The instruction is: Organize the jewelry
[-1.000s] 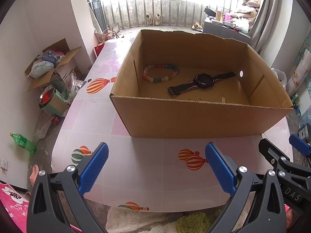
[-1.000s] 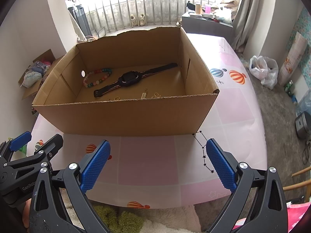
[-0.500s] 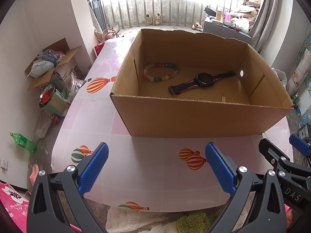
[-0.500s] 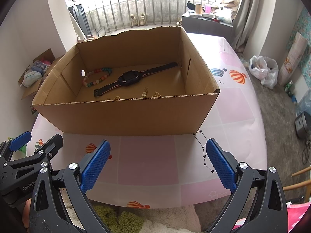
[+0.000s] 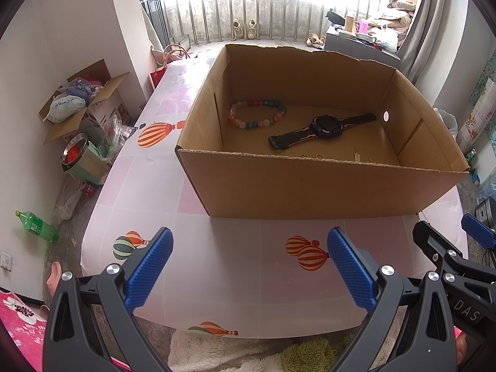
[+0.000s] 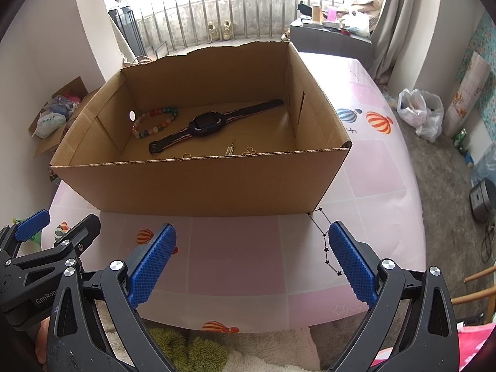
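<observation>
An open cardboard box (image 5: 279, 186) (image 6: 201, 186) stands on the table. Inside lie a coloured bead bracelet (image 5: 257, 114) (image 6: 155, 122), a black wristwatch (image 5: 324, 130) (image 6: 207, 125) and small gold pieces (image 5: 319, 156) (image 6: 231, 150) near the front wall. My left gripper (image 5: 249, 266) is open and empty, above the table's near edge in front of the box. My right gripper (image 6: 252, 259) is open and empty beside it, also short of the box. Each gripper shows at the edge of the other's view.
The table (image 5: 241, 241) has a pink cloth with balloon prints. On the floor at the left are an open carton of clutter (image 5: 80, 102), a metal bowl (image 5: 73, 152) and a green bottle (image 5: 35, 224). A white bag (image 6: 418, 111) lies at the right.
</observation>
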`<state>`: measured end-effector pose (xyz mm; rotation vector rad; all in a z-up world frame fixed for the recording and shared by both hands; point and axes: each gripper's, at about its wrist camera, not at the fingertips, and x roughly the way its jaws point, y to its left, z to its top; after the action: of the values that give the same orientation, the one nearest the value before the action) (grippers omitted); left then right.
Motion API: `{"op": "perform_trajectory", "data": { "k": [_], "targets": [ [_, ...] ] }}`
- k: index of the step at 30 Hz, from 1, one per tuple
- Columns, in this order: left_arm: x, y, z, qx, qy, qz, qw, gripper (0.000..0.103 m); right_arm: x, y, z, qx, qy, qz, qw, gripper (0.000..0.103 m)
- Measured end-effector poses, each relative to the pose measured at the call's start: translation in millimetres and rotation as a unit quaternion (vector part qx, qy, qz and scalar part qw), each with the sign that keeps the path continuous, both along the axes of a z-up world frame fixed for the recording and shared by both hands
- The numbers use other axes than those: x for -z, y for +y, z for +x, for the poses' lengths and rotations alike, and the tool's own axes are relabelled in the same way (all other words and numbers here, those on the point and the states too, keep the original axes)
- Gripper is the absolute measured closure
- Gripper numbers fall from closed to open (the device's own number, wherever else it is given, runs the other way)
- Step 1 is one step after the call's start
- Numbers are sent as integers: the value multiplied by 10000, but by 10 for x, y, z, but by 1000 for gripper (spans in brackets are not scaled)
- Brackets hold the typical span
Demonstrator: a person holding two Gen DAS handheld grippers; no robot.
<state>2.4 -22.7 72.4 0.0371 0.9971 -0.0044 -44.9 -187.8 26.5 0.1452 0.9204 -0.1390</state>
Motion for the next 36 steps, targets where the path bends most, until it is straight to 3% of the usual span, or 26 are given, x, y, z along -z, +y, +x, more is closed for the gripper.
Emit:
{"op": "perform_trajectory", "data": {
  "k": [36],
  "targets": [
    [3,-2,2,-1,12,5,10000,6,8,-10,-11,-8,20,3,10000,8]
  ]
}}
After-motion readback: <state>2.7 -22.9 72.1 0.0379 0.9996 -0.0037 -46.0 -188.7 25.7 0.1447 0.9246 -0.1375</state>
